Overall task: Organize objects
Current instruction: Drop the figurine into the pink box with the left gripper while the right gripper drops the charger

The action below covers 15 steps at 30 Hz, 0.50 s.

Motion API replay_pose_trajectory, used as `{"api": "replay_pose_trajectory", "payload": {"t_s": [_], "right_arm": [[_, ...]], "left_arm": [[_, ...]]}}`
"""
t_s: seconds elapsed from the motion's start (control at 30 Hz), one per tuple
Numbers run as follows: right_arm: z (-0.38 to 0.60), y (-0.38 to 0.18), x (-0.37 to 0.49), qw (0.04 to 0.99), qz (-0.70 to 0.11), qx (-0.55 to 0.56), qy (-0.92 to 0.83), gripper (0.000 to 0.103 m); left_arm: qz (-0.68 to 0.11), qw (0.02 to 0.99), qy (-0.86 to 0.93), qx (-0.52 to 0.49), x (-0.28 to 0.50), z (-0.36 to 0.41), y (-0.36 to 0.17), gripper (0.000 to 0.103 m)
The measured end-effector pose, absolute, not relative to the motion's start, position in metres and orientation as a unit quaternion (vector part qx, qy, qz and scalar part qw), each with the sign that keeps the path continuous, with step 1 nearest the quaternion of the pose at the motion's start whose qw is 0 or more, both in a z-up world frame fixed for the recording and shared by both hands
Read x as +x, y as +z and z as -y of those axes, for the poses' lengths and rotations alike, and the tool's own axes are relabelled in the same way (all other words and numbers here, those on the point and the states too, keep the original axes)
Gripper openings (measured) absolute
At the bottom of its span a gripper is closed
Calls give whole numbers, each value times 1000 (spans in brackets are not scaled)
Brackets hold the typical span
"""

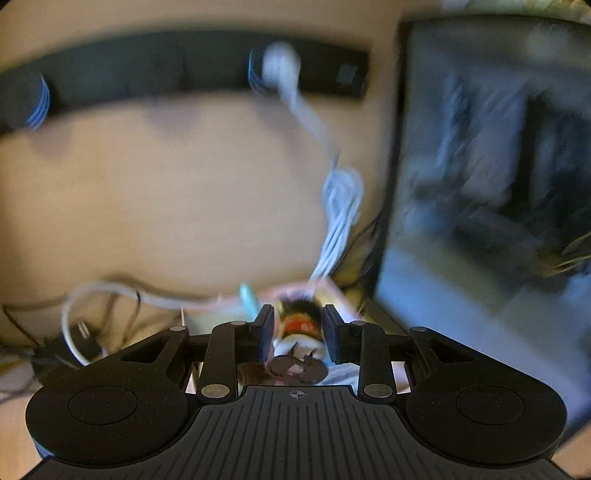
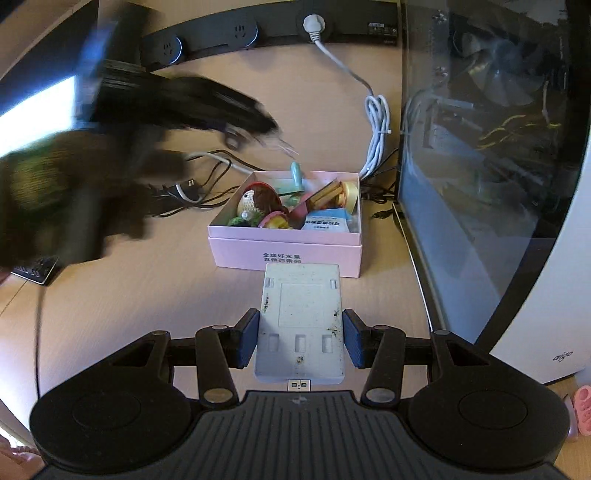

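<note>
My right gripper point(image 2: 300, 318) is shut on a flat white USB hub point(image 2: 301, 295), held level just in front of an open pink box point(image 2: 284, 254). The box holds several small items, among them a crocheted doll point(image 2: 255, 205) and a blue packet point(image 2: 325, 221). In the left wrist view, my left gripper point(image 1: 299, 314) is shut on a small toy point(image 1: 299, 326) coloured black, yellow, red and white. The pink box's rim point(image 1: 332, 286) lies blurred just beyond it. In the right wrist view, the left gripper point(image 2: 273, 138) is a dark streak above and left of the box.
A black power strip point(image 2: 277, 18) runs along the back, with a white plug and coiled cable point(image 2: 376, 122). A glass-sided computer case point(image 2: 480, 166) stands at the right. Dark cables point(image 2: 207, 184) lie left of the box, and a keyboard corner point(image 2: 35, 271) sits at the far left.
</note>
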State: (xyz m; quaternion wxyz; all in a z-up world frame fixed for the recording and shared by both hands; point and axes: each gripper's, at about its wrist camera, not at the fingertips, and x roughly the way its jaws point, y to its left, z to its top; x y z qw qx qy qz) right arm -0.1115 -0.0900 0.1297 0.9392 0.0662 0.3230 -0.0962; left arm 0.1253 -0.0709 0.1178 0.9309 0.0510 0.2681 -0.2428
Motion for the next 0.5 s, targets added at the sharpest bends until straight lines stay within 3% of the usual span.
{"api": "replay_pose_trajectory", "payload": {"t_s": [0.1,0.23,0.5], "right_arm": [[93,124,-114,938,-325,76,-97,48],[98,117,-111,936,-327,88,-100,48],[123,136,-64,941,-315,89,-88,48]], "left_arm": [[-328,915,-229,46,149,83,91,32],[-344,915,-210,-8,147,61,76,30],[-362,903,-216,-87,63,-25,83,29]]}}
